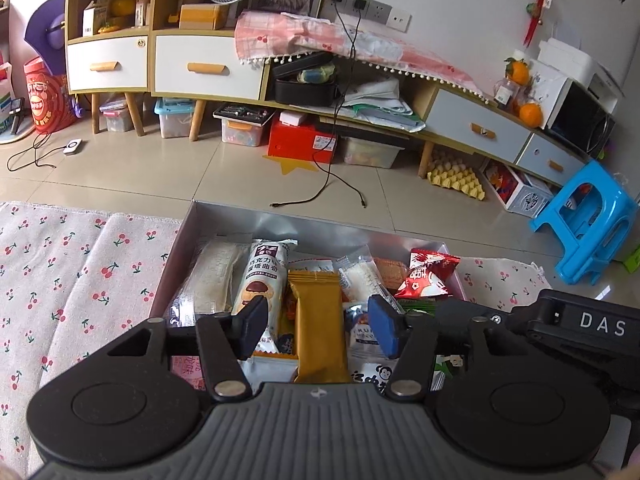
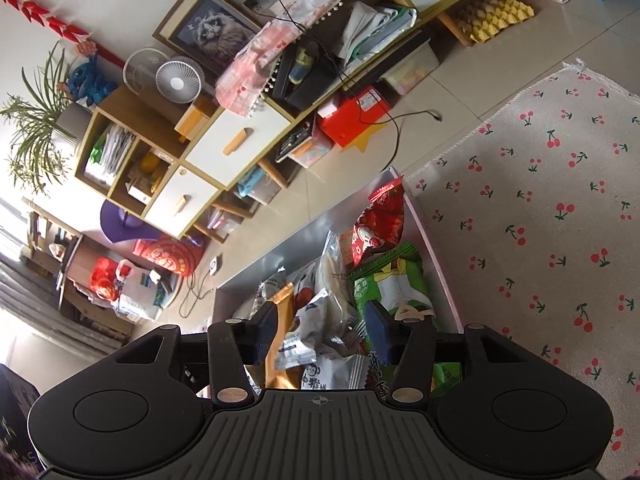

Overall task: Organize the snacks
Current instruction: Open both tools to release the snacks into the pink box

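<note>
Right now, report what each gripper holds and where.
Nothing held. The left gripper and right gripper both hover open over the snack box.

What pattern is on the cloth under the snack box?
Small red cherries with green stems on a pale cloth, clearest in the right wrist view.

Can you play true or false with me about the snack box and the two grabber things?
1. The left gripper is open above the mustard-yellow packet. True.
2. The snack box is empty. False: it is full of wrapped snacks.
3. The right gripper is squeezing a snack. False: its jaws are open, holding nothing.
4. A red packet lies in the box's far right corner. True.
5. The box sits on a cloth with cherries. True.
6. The stool on the floor is red. False: it is blue.
</note>
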Demonstrator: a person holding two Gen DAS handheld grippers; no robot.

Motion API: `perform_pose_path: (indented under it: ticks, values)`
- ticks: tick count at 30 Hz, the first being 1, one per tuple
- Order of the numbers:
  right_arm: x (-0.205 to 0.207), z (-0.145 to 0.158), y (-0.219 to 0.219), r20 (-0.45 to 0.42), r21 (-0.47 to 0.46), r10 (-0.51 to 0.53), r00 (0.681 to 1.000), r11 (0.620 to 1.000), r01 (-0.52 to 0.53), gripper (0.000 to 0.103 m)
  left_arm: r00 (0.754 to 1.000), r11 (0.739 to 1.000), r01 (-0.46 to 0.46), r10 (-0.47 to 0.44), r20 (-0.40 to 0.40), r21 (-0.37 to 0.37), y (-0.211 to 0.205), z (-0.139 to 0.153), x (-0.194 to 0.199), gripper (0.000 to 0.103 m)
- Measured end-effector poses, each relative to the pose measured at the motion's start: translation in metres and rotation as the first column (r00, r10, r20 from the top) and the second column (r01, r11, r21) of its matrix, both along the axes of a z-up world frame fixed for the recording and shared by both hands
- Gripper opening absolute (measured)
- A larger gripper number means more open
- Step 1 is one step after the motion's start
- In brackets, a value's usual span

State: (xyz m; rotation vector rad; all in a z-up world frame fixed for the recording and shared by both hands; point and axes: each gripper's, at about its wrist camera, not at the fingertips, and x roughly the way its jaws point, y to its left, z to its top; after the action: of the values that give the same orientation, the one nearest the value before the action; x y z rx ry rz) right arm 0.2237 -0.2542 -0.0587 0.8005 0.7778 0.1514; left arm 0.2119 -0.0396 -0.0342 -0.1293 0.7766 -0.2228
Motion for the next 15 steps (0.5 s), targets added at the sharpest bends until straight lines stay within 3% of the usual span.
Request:
perform_pose_path:
  ticks: [5, 15]
  values:
    - [-0.012, 0.009, -0.004, -0.016, -0.018, -0.014, 1.000, 1.000, 0.014, 0.049, 1.000, 1.000, 0.004, -0.004, 0.003, 0.006, 0.004, 0.007, -0.014, 0.065]
    - [-0.054, 0.027, -0.012, -0.023, -0.058, -0.050, 0.998, 0.997, 0.049, 0.068, 1.000, 1.000, -0.010, 0.010, -0.022, 0.015, 0.021, 0.017, -0.048, 0.078]
